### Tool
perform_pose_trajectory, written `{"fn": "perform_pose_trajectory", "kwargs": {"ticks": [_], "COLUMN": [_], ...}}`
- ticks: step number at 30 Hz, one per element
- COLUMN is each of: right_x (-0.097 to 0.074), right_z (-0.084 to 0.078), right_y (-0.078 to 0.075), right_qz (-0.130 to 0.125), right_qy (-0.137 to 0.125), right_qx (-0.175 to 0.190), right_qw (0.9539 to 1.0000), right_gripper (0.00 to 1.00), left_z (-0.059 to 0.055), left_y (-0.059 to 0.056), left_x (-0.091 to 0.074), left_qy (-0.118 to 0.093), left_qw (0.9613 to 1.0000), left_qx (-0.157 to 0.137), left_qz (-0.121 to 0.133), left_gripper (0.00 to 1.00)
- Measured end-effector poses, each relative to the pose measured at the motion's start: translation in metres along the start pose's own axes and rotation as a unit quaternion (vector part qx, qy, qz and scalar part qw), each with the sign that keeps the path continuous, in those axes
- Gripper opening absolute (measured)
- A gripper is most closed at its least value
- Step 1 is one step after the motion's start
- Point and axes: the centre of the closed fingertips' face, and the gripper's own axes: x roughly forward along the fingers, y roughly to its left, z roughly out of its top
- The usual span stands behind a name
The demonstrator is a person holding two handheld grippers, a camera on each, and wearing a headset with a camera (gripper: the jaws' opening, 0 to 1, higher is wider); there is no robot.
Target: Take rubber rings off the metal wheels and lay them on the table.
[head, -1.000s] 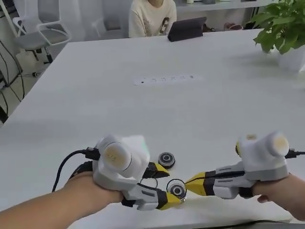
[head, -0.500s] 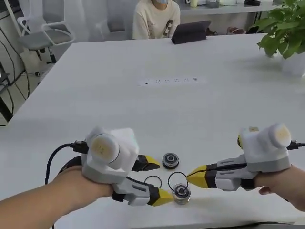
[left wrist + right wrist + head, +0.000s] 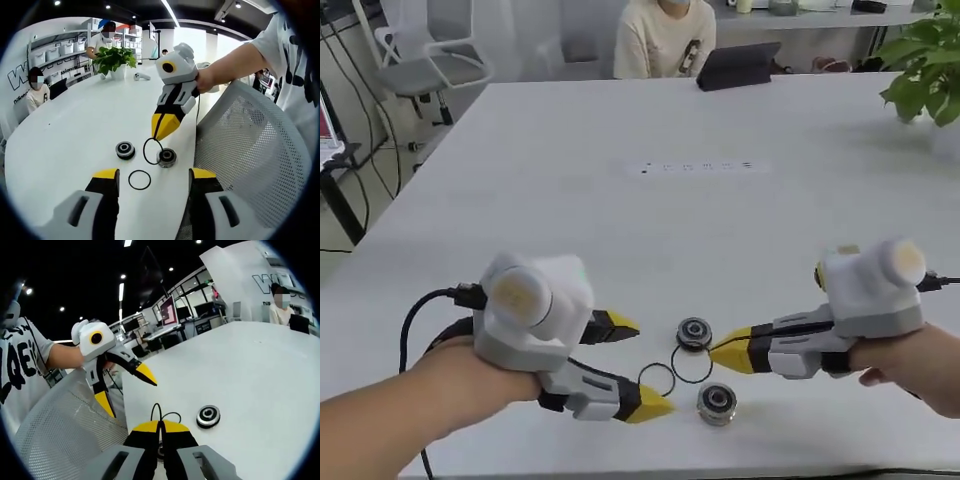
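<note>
My right gripper (image 3: 717, 350) is shut on a thin black rubber ring (image 3: 673, 365), which hangs from its yellow tips just above the white table (image 3: 620, 230). The ring is between two metal wheels, one behind it (image 3: 694, 332) and one in front (image 3: 717, 402). A second loose ring (image 3: 640, 380) lies flat on the table to the left. My left gripper (image 3: 645, 365) stands open around that spot, holding nothing. In the left gripper view the lying ring (image 3: 129, 180) is just ahead of my open jaws. In the right gripper view one wheel (image 3: 208, 416) sits to the right.
The near table edge runs close below the front wheel. A person sits at the far side behind a dark laptop (image 3: 738, 64). A potted plant (image 3: 925, 75) stands at the far right. An office chair (image 3: 425, 65) is beyond the far left corner.
My right gripper has pulled the ring off the front wheel and carried it up and back. My left gripper has let go of that wheel, opened, and drawn back to the left.
</note>
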Motion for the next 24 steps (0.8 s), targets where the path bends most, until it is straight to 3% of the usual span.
{"fn": "perform_pose_trajectory", "kwargs": {"ticks": [11,24], "right_x": [0.019,0.035], "right_z": [0.003,-0.005], "right_y": [-0.003,-0.013], "right_qz": [0.008,0.003], "right_qy": [0.011,0.031], "right_qx": [0.001,0.015], "right_qw": [0.9999,0.9994], "right_gripper": [0.00,0.00], "left_z": [-0.009,-0.018], "left_y": [0.014,0.021], "left_x": [-0.016,-0.026], "left_qy": [-0.002,0.000], "left_qw": [0.9996,0.9989], "left_qx": [-0.017,-0.029], "left_qz": [0.022,0.038], "left_gripper": [0.58,0.63]}}
